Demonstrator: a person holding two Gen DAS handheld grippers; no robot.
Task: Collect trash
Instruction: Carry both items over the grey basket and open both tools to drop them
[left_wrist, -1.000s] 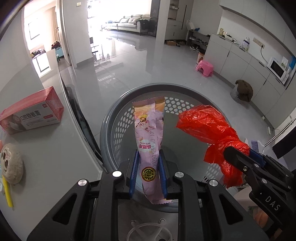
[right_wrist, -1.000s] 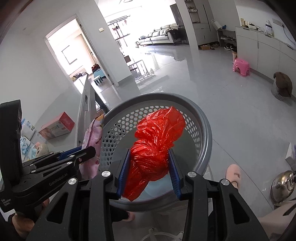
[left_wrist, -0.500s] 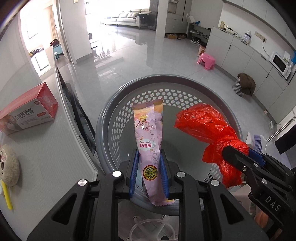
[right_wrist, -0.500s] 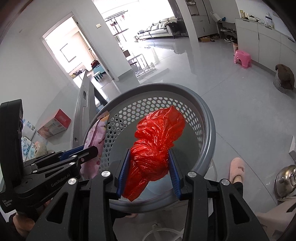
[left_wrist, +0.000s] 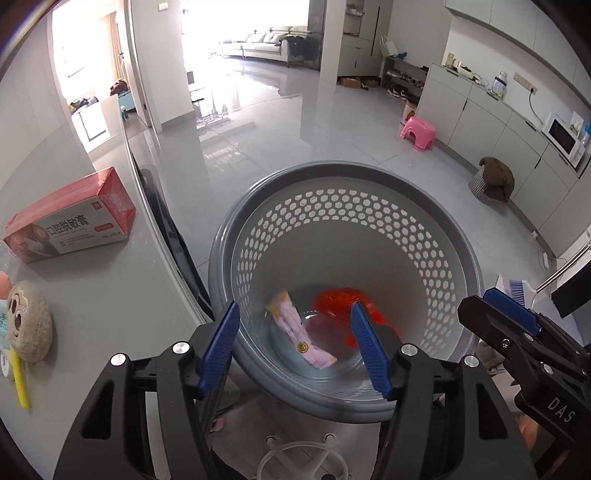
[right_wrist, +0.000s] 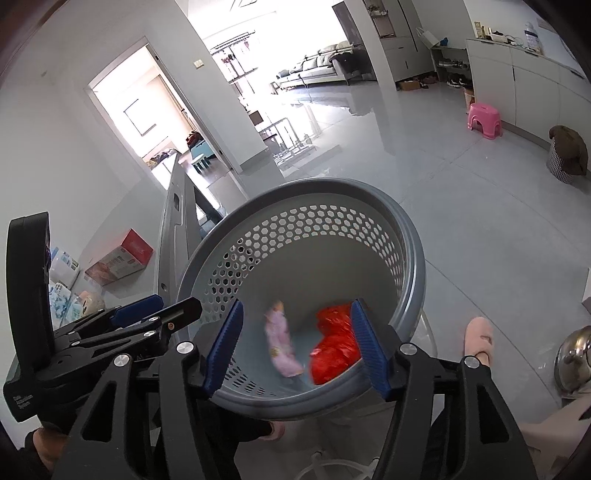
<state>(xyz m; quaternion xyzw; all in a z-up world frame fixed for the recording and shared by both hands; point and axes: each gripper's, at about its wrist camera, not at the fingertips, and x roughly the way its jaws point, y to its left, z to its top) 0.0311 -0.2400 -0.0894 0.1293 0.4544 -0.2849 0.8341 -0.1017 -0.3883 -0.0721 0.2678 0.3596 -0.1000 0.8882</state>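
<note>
While both claws hang over the grey basket (left_wrist: 458, 236), your job is simply to finish the release cleanly. The left claw (left_wrist: 295, 341) has its jaws spreading with nothing between them, and the right claw (right_wrist: 295, 341) is spreading too, just as empty. The pink wrapper (left_wrist: 301, 338) and the red plastic bag (left_wrist: 343, 301) already lie at the bottom of the basket, side by side, the wrapper to the left and the bag to the right; the bag looks blurred in the right wrist view, so it may not have settled. Let the jaws run fully wide before you pull away, so no crinkled film clings to a blue pad and rides back out. Lift each claw straight up, clear of the rim, and mind that the two claws sit close together over the same opening: draw them apart instead of crossing. Keep off the perforated wall, since the basket looks light and a nudge could tip it. Then look to the tabletop (left_wrist: 110, 295) on your left, where a red box (left_wrist: 74, 218), a round plush toy (left_wrist: 27, 325) and a yellow stick (left_wrist: 18, 380) lie. Judge which of these counts as trash before you reach; the pictures alone do not settle it.
</note>
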